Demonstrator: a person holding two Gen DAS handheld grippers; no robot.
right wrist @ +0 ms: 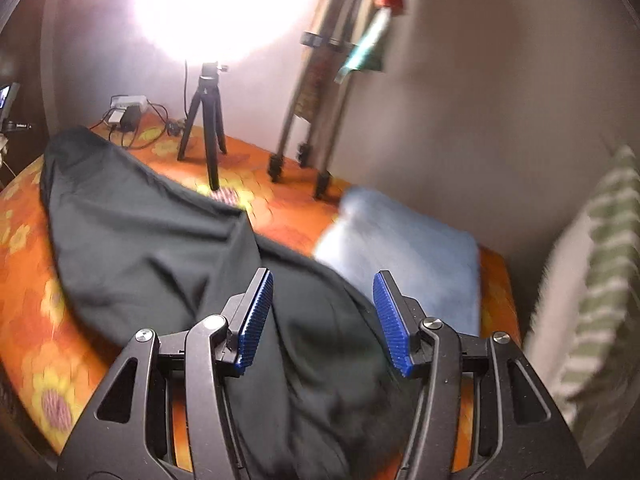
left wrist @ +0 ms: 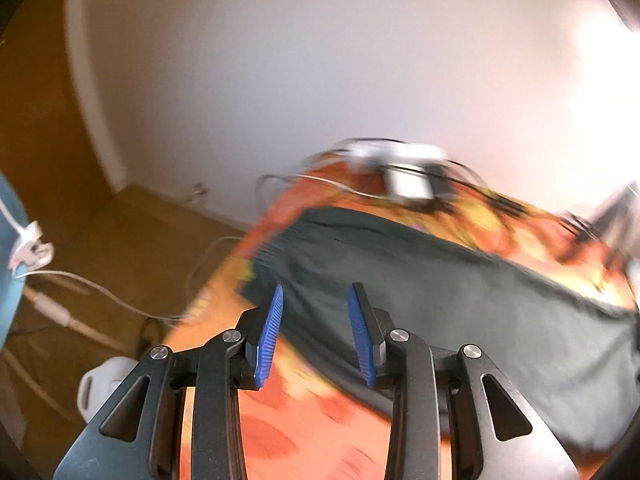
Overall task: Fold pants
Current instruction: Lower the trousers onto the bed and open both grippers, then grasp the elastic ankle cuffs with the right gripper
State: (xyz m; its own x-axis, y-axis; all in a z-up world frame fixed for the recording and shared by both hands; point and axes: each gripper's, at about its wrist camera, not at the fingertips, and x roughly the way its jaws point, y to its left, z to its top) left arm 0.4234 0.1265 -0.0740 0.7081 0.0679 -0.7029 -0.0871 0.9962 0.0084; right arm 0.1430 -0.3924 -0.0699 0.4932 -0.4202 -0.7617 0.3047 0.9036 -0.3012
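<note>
My left gripper (left wrist: pixel 315 330) hangs above the bed with its blue-padded fingers (left wrist: pixel 270 338) apart and nothing between them. Below it the dark pants (left wrist: pixel 420 296) lie spread on the bedspread (left wrist: pixel 304 428), an orange cover printed with yellow flowers. The gathered waistband (left wrist: pixel 266 256) sits near the bed's left edge in this view, just beyond my left fingertips, and the cloth runs away to the right. Past the pants, at the far edge of the bed against the white wall (left wrist: pixel 320 60), a white box with cables (left wrist: pixel 404 172) rests on the cover. Off the bed to the left is a wooden floor (left wrist: pixel 132 240) with a white cable (left wrist: pixel 100 292) trailing across it. The whole view is smeared by blur.

My right gripper (right wrist: pixel 323 320) is also raised over the bed, its fingers (right wrist: pixel 256 322) standing wide apart and empty. The pants (right wrist: pixel 160 248) fill the middle of this view, rumpled, running from the far left corner down under my fingers. Just to their right lies a light blue towel (right wrist: pixel 416 248), its near edge touching or slightly tucked under the dark cloth; I cannot tell which. A small black tripod (right wrist: pixel 204 128) stands on the bedspread (right wrist: pixel 36 280) behind the pants, under a very bright lamp (right wrist: pixel 216 8), and a taller tripod (right wrist: pixel 316 132) stands beside it. A green-striped cloth (right wrist: pixel 600 280) hangs at the right edge.
</note>
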